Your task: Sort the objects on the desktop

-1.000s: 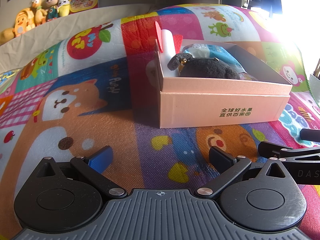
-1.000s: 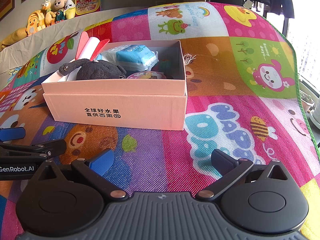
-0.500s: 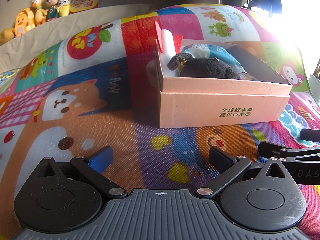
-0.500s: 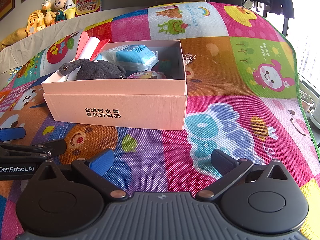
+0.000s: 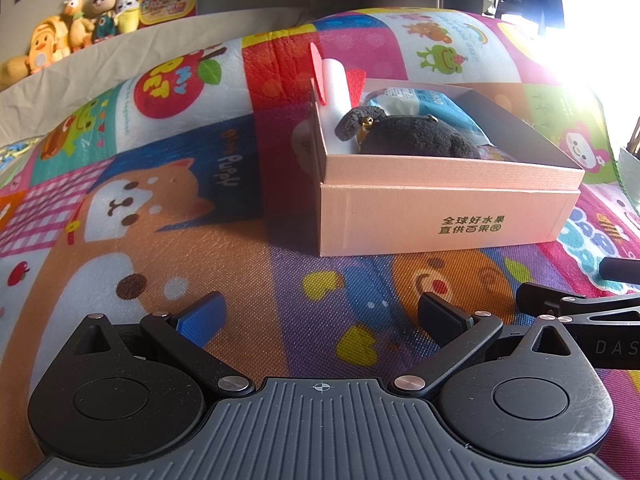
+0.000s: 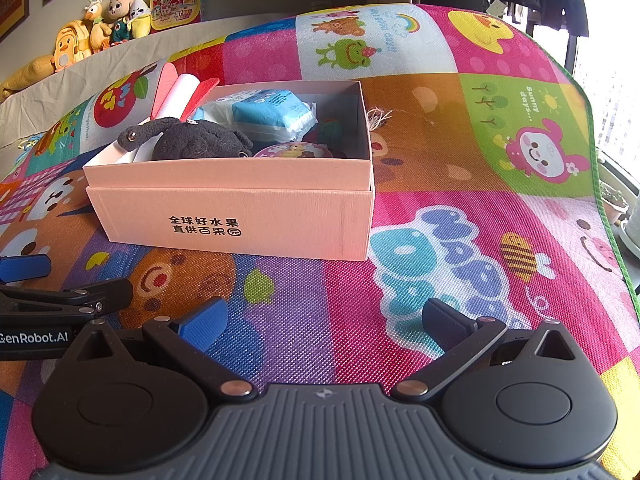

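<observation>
A pink cardboard box (image 5: 440, 216) (image 6: 240, 220) stands on the colourful play mat. Inside it lie a dark grey plush toy (image 5: 412, 136) (image 6: 192, 140), a blue tissue pack (image 6: 272, 110) (image 5: 436, 102), a white roll with red flaps (image 5: 334, 80) (image 6: 180, 88) and a round pink tin (image 6: 292, 150). My left gripper (image 5: 320, 314) is open and empty, low over the mat in front of the box's left corner. My right gripper (image 6: 324, 322) is also open and empty, in front of the box's right corner. Each gripper shows at the edge of the other's view.
Several plush toys (image 6: 104, 24) and a picture box (image 6: 176, 0) line the beige ledge at the back left. The mat (image 6: 480, 128) stretches right of the box to its green edge (image 6: 600, 184). Bright window light washes out the right side in the left wrist view.
</observation>
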The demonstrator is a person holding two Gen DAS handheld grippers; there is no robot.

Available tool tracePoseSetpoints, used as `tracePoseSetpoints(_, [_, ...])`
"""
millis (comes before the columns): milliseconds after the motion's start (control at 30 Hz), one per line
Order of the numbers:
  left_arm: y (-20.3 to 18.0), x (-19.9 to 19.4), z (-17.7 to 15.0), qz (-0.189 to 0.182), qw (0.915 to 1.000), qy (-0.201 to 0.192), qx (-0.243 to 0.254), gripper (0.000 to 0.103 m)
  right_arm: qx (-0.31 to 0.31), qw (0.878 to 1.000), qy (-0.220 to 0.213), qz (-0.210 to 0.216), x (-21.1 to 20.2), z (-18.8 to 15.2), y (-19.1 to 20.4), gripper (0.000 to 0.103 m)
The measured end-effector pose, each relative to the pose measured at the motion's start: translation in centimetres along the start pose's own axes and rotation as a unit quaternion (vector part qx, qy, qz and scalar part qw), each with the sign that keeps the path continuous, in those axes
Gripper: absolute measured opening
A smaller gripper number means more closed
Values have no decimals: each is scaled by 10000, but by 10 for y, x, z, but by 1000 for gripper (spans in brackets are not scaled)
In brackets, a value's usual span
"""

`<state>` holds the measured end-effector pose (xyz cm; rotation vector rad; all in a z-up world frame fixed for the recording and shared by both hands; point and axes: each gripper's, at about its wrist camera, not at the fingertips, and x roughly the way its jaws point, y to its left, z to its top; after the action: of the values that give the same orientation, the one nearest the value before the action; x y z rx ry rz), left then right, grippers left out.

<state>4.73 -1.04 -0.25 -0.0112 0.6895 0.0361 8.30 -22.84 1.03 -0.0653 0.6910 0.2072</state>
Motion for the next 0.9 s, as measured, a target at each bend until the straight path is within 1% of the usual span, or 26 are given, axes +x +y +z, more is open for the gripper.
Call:
tracePoseSetpoints(267, [1, -1, 0, 6, 10000, 1, -2, 103, -3, 10000, 0, -3, 1, 0, 1, 103])
tracePoseSetpoints(333, [3, -1, 2, -44, 9999, 93, 24, 103, 0, 10000, 0, 0, 1, 0, 0, 103])
tracePoseSetpoints(433, [6, -3, 3, -129, 9996, 233, -92, 103, -3, 10000, 0, -2, 1, 0, 0, 103])
tracePoseSetpoints(500, [1, -5, 2, 0, 9995, 306, -2, 103, -4, 10000, 0, -3, 1, 0, 0, 103])
tracePoseSetpoints(567, [-4, -9, -2, 106, 9996, 276, -30, 103, -4, 10000, 0, -2, 1, 0, 0, 103])
tracePoseSetpoints(667, [-1, -9, -3, 34, 9997, 248, -80, 103, -4, 10000, 0, -3, 1, 0, 0, 103])
tracePoseSetpoints(900, [-2, -10, -4, 64, 9998, 189, -81, 103, -4, 10000, 0, -2, 1, 0, 0, 103])
